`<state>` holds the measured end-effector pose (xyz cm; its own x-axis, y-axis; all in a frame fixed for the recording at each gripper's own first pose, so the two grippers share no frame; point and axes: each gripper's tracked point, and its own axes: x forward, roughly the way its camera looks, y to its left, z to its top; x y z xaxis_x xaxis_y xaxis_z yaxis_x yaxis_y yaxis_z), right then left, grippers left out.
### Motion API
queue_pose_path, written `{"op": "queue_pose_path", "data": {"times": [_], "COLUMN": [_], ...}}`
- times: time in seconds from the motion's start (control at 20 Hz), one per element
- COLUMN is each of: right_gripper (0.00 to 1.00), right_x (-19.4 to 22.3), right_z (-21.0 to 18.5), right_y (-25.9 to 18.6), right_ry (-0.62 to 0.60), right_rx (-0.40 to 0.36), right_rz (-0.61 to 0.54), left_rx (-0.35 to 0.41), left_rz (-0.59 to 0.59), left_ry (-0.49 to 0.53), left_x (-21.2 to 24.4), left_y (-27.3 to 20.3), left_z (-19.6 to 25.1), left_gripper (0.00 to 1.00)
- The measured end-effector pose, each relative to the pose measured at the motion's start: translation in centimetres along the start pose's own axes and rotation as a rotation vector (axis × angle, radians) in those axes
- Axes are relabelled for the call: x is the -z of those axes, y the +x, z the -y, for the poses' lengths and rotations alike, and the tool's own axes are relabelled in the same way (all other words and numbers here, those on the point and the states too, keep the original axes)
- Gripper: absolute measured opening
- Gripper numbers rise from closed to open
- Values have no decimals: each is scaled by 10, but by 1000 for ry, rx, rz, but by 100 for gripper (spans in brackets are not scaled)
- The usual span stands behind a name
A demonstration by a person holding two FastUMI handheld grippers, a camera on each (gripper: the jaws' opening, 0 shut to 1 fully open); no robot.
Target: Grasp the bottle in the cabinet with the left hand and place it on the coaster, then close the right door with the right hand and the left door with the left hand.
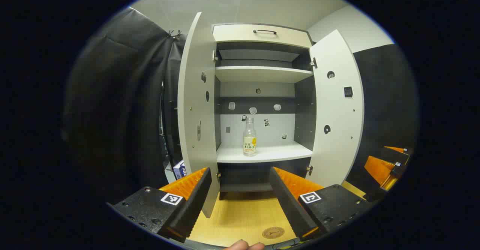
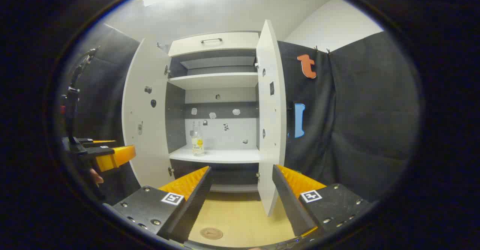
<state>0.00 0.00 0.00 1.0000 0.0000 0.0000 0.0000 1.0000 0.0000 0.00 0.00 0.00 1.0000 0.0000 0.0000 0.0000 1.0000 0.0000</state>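
In the left gripper view, the left gripper (image 1: 240, 201) has its 2 fingers spread wide, holding and touching nothing. The bottle (image 1: 249, 136) stands upright on the cabinet shelf (image 1: 277, 153) at 12 o'clock from it; the coaster (image 1: 273, 232) lies on the wooden table (image 1: 240, 212) between the fingers. The right gripper (image 2: 242, 201) also gapes wide, empty, with the right door (image 2: 270, 115) at 1 o'clock and the left door (image 2: 144, 111) at 11 o'clock.

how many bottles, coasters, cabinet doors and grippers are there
bottle: 1
coaster: 1
cabinet doors: 2, left door, right door, both open
grippers: 2, left gripper, right gripper
total: 6
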Motion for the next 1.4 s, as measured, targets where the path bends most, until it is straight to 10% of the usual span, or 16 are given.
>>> {"op": "queue_pose_path", "data": {"times": [0.75,1.4], "right_gripper": [97,97], "right_x": [-16,-49], "right_z": [-16,-49], "right_y": [52,114], "right_ry": [31,10], "right_rx": [-16,7], "right_rz": [36,83], "left_rx": [44,108], "left_rz": [-32,-56], "left_ry": [16,6], "left_x": [-7,15], "left_y": [49,240], "left_z": [-5,9], "left_gripper": [97,100]}}
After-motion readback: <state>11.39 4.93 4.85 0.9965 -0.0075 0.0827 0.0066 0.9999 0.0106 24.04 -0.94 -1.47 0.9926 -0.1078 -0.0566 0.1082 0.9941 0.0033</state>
